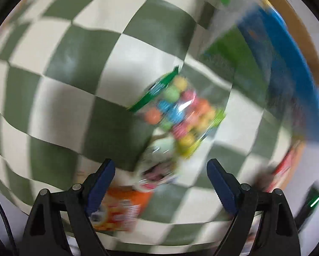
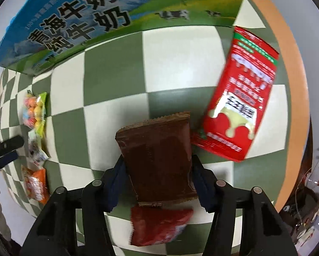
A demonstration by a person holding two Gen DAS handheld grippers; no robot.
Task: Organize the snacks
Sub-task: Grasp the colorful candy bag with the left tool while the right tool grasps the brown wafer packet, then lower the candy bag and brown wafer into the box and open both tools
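In the blurred left wrist view my left gripper [image 1: 160, 166] is open and empty above a clear bag of coloured candy balls [image 1: 180, 111], a white snack packet [image 1: 157, 164] and an orange packet [image 1: 121, 211] lying in a row. In the right wrist view my right gripper [image 2: 157, 166] is shut on a brown snack packet [image 2: 157, 155], its fingers pressing both sides. A big red packet [image 2: 242, 100] lies to the right, a smaller red packet [image 2: 159, 226] below. The candy bag [image 2: 34, 111], white packet [image 2: 36, 149] and orange packet [image 2: 35, 185] line the left edge.
A green and white checkered cloth [image 2: 116, 85] covers a round table with a wooden rim [image 2: 287, 64]. A blue and green milk carton box [image 2: 84, 21] stands at the back, also in the left wrist view [image 1: 287, 74]. My left gripper's tip [image 2: 3, 149] shows at far left.
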